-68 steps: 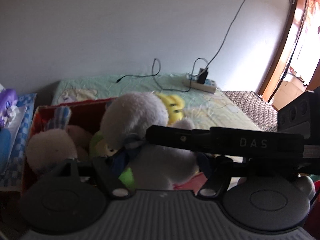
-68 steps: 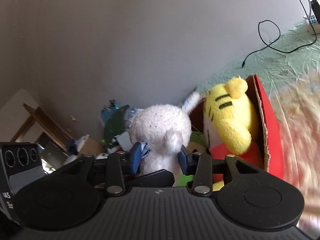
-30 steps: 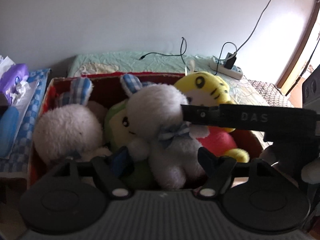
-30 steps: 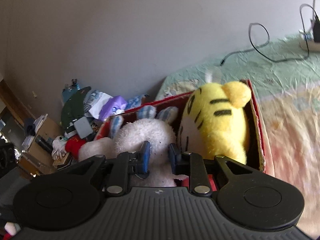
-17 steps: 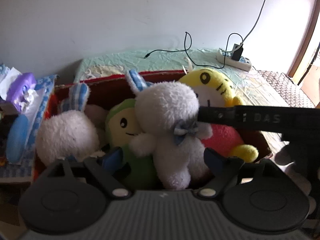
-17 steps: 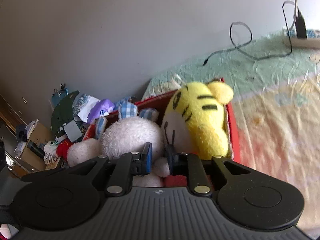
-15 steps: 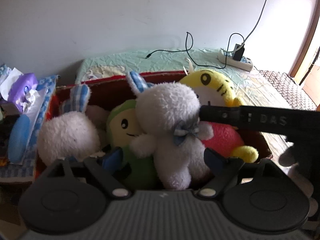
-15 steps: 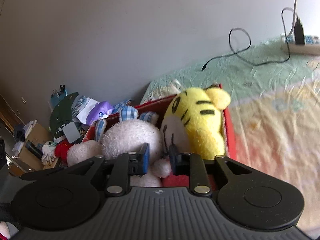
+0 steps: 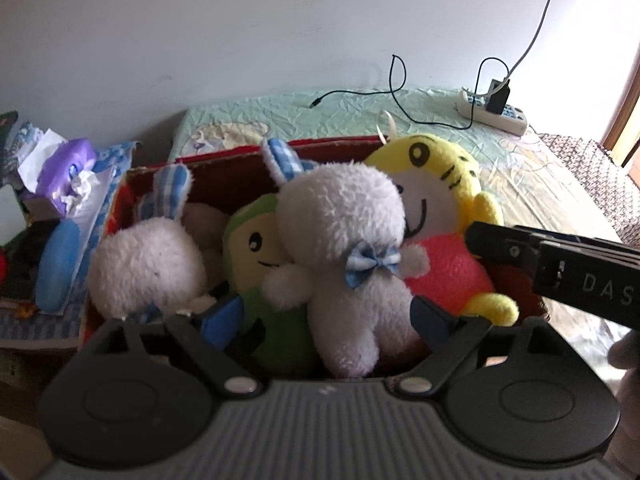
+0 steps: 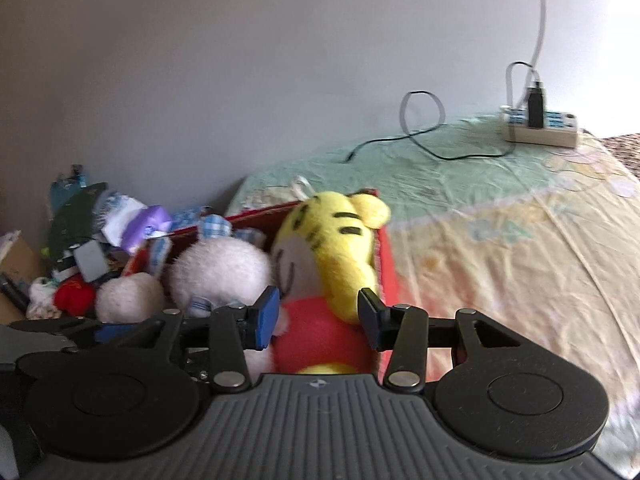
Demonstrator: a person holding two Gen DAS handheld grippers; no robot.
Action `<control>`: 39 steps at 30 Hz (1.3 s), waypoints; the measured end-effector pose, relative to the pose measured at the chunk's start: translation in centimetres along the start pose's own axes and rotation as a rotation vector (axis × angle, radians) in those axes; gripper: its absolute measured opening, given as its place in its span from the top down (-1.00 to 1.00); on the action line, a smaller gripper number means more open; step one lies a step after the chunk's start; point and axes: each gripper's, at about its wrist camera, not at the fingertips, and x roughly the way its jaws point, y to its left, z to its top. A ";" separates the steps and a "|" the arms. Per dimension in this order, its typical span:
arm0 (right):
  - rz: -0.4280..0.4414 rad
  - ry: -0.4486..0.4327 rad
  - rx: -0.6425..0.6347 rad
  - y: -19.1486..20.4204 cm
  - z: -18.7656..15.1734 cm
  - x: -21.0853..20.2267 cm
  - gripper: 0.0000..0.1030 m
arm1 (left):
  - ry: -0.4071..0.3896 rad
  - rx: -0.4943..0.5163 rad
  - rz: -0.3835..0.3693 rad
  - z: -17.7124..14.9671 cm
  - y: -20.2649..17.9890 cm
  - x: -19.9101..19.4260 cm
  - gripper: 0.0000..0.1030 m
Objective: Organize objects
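Rabbit [image 9: 348, 256] between left tongs [image 9: 326, 318] (spread)

The letters "DAS" stand in pale print on the black body of the right gripper [image 9: 592, 284], seen from the left wrist view. Nothing else is legible.

In front of me a red box [image 9: 352, 145] on the bed holds four plush toys. A white bunny with a blue checked bow [image 9: 348, 256] sits upright at centre. At its 3 o'clock leans a yellow tiger in a red shirt [image 9: 440, 216]; at 9 o'clock a green plush [image 9: 256, 240], then another white bunny [image 9: 146, 266].
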 end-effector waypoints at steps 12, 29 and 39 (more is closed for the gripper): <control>-0.004 0.036 0.008 0.5 -1.4 -0.2 0.09 | 0.035 0.002 0.022 -0.6 -0.4 0.1 -0.90; 0.061 0.057 0.047 0.5 -2.1 0.3 0.10 | 0.016 -0.002 -0.010 -1.3 0.0 0.6 -0.95; 0.066 0.074 0.038 0.5 -1.7 0.8 0.10 | 0.027 -0.007 -0.031 -1.1 0.7 0.4 -0.91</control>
